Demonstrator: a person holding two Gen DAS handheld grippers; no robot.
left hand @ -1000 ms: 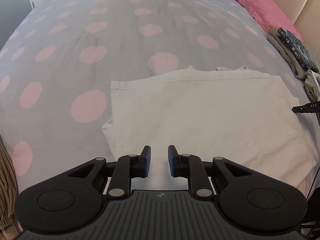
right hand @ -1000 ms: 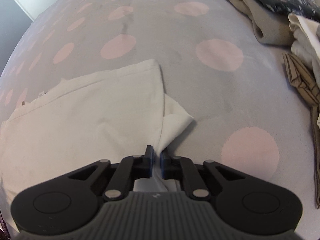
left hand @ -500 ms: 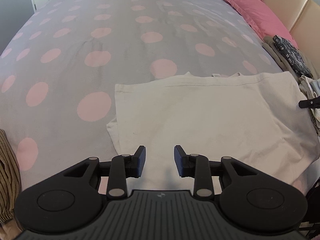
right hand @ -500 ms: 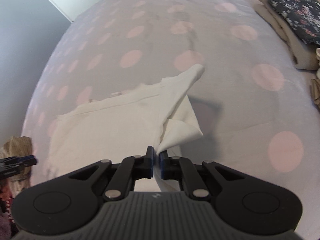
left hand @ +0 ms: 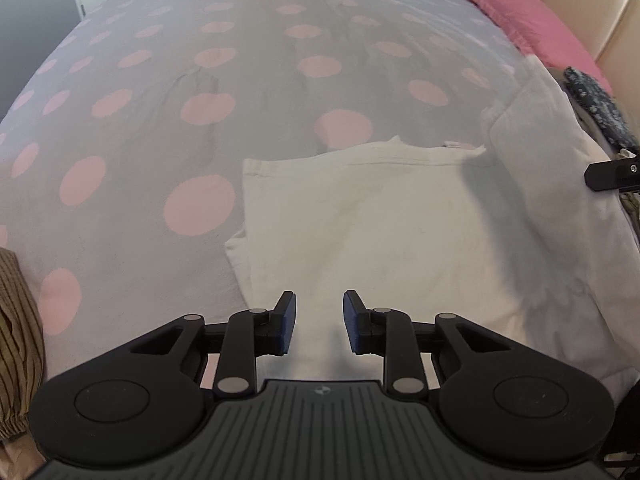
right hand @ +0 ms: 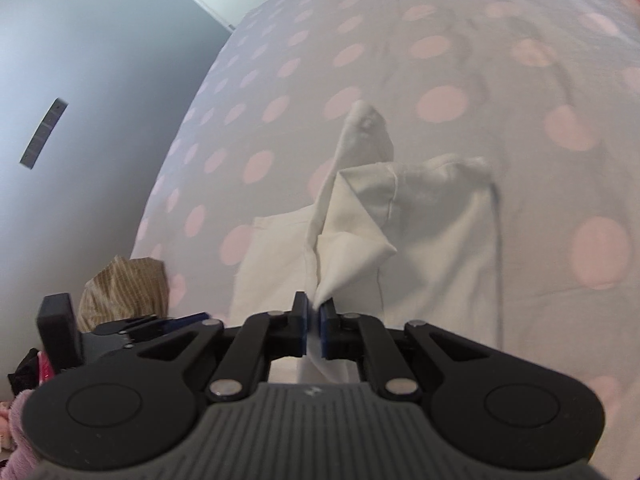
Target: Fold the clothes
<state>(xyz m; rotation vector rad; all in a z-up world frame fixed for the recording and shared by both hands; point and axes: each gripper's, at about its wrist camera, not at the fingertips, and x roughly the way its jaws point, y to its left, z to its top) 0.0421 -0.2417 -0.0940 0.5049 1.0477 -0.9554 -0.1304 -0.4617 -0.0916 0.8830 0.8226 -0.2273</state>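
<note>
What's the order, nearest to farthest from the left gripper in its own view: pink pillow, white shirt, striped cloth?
From the left gripper:
1. White shirt, spread directly under and ahead of it.
2. Striped cloth, at the left edge.
3. Pink pillow, far upper right by the headboard.

The bed is looked down on steeply from the left wrist view, set close above the cream garment point(left hand: 360, 216), with the pink pillow point(left hand: 532, 20) far off at upper right. From the right wrist view the same garment point(right hand: 436, 232) is seen from its other side, tilted, facing the grey wall point(right hand: 80, 80). The spotted duvet point(left hand: 200, 100) is shared by both.
</note>
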